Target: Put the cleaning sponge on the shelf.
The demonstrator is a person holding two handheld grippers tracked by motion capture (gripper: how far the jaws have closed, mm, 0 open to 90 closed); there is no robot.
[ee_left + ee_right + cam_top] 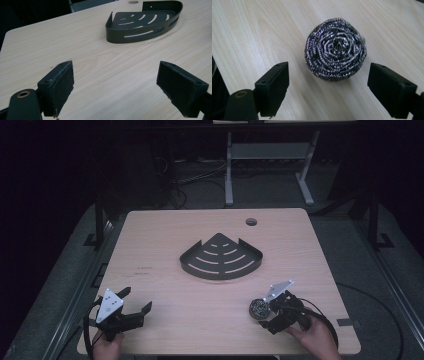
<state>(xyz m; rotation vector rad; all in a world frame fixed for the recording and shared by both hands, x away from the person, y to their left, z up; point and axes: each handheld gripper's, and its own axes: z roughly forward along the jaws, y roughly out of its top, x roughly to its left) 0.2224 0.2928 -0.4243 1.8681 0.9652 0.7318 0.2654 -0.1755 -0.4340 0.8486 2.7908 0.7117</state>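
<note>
A round steel-wool scourer (pixel 258 309) (pixel 335 48) lies on the wooden table near its front right. My right gripper (pixel 268 314) (pixel 328 87) is open just behind it, with the jaws standing wide to either side and not touching it. A black quarter-round slotted shelf basket (pixel 189 263) (pixel 140 33) sits empty in the middle of the table. At the front left my left gripper (pixel 136 300) (pixel 120 87) is open, resting low over bare wood with nothing between its pads (pixel 61 83), and it points toward the basket.
The light wood table (pixel 165 235) has a round cable hole (pixel 251 222) (pixel 133 2) near its far edge. A white desk frame (pixel 229 170) stands on the dark floor beyond. A hand holds each gripper at the front edge.
</note>
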